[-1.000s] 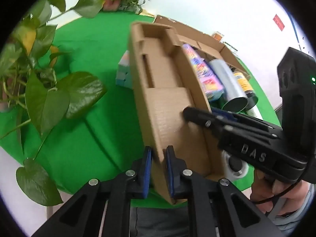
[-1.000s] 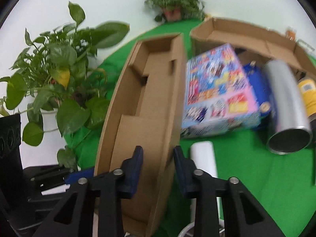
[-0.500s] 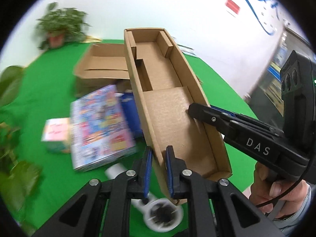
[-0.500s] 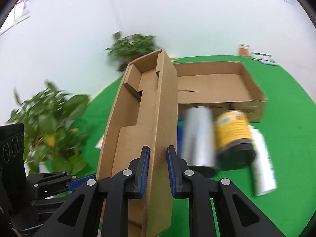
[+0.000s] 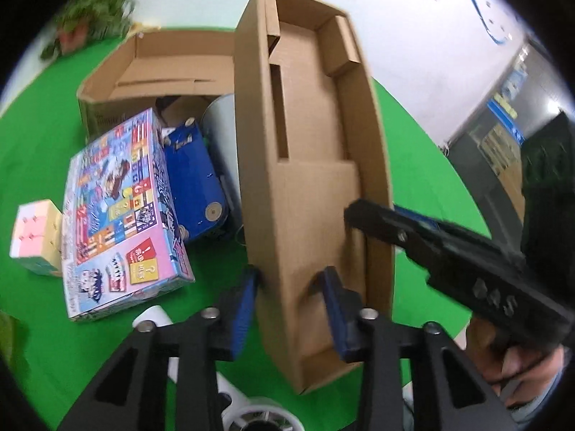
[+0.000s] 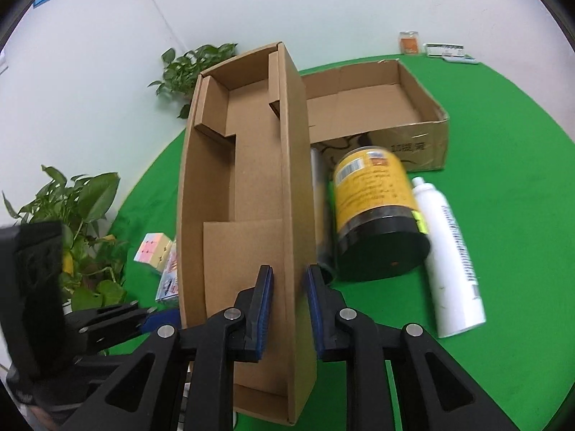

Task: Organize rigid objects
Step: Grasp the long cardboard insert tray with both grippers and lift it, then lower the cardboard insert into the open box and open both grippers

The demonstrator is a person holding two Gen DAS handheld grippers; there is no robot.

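Note:
Both grippers straddle a long, shallow cardboard tray (image 5: 312, 186) (image 6: 251, 186) with a folded insert, tilted above the green table. My left gripper (image 5: 289, 300) has the tray's left wall between its blue pads. Its jaws are opening and the pads stand clear of the wall. My right gripper (image 6: 289, 298) pinches the right wall near the front end, its jaws just easing apart. The right gripper (image 5: 379, 212) also shows in the left wrist view, with one finger inside the tray and one outside. Nothing lies in the tray.
A large open cardboard box (image 6: 424, 107) (image 5: 107, 82) stands behind. On the green cloth lie a colourful game box (image 5: 122, 222), a blue box (image 5: 190, 186), a pastel cube (image 5: 34, 237), a yellow-labelled jar (image 6: 373, 212) and a white spray bottle (image 6: 449, 251). Potted plants (image 6: 79, 215) stand at the left edge.
Both grippers swung the tray sideways, from beside the leafy plant to over the boxes and jar. The left jaws, clamped on the wall before, have spread apart.

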